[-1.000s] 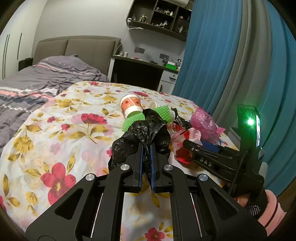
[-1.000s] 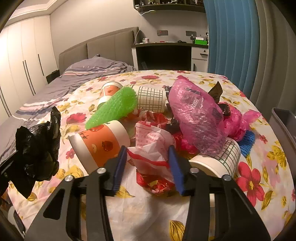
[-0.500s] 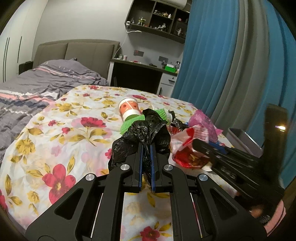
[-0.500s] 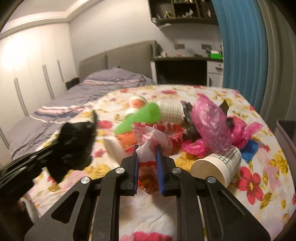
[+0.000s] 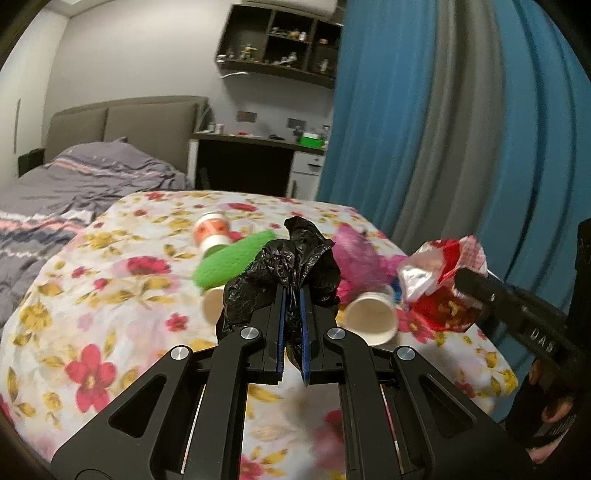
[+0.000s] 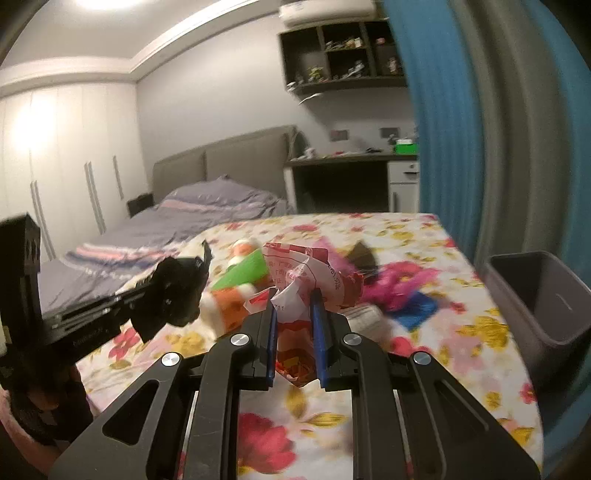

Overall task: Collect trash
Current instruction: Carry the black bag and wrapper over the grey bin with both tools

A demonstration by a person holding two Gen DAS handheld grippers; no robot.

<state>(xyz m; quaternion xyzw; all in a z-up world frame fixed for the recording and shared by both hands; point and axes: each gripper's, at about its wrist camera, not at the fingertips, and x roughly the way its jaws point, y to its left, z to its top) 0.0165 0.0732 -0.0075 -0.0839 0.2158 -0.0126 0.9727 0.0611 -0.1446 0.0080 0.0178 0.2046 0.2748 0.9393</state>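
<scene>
My left tongs [image 5: 291,295] pinch a crumpled black plastic bag [image 5: 284,273]. My right tongs [image 6: 293,306] are clamped on a crinkled red-and-white foil wrapper [image 6: 306,273], lifted above the floral-clothed desk [image 6: 406,236]; beyond them lie cups and pink plastic, with a grey bin [image 6: 543,295] to their right.

Bedroom, grey walls. Far left: bed [image 5: 92,177] w/ grey padded headboard [image 5: 125,118] & rumpled grey striped duvet. White wardrobe doors [image 6: 62,155] along left wall, ceiling light glaring off them. Far centre: dark desk [image 5: 251,162], white drawer unit [image 5: 306,173] at its right end. Dark wall shelf [image 5: 280,44] w/ small figures above; AC unit [image 6: 325,11] near ceiling. Blue/grey curtains [image 5: 461,129] fill right side.
</scene>
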